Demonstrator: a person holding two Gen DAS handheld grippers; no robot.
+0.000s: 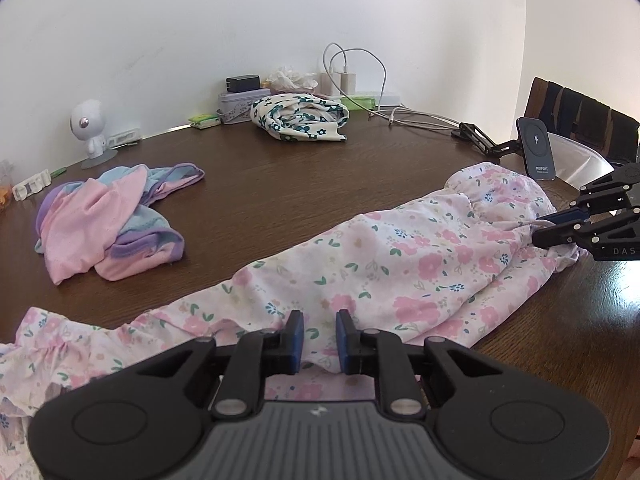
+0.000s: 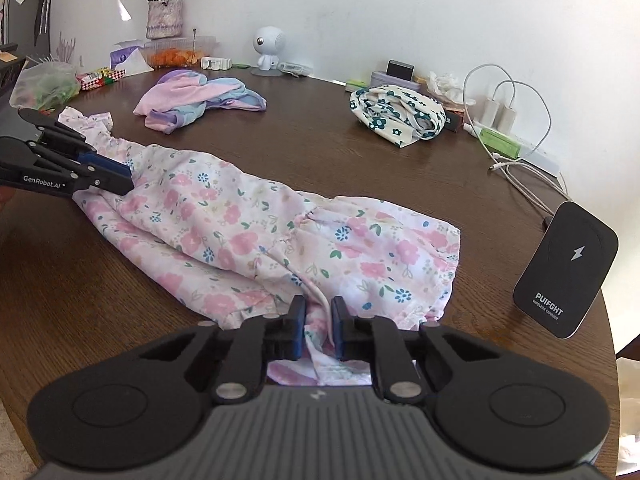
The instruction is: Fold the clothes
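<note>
Fabric is pinched in both tools: the left gripper (image 1: 319, 320) has its blue pads drawn nearly together on a raised fold of the pink floral garment (image 1: 384, 264) at the table's near edge, and the right gripper (image 2: 318, 307) likewise nips a thin bunched ridge of that same garment between its narrowly spaced pads. In the left wrist view the right gripper shows at the far right, its fingers clamped on the gathered end of the cloth; in the right wrist view the left gripper appears at the far left, closed on the opposite end. Between the two the floral garment lies stretched lengthwise across the dark wooden table (image 1: 280, 184), rumpled and partly doubled over itself, with a ruffled edge trailing toward the left gripper's side. Farther back on the table a crumpled pink, purple and blue garment (image 1: 116, 220) lies well apart from the held piece, and a rolled cream cloth with dark green flowers (image 1: 300, 118) sits near the wall. Just beside the right end of the held garment stands a black wireless charger (image 2: 568, 268) on its stand. Along the wall are a small white round-headed figurine (image 1: 90, 126), white charging plugs with looping cables (image 1: 340, 76), and, in the right wrist view, a vase of dried flowers (image 2: 164, 16)
</note>
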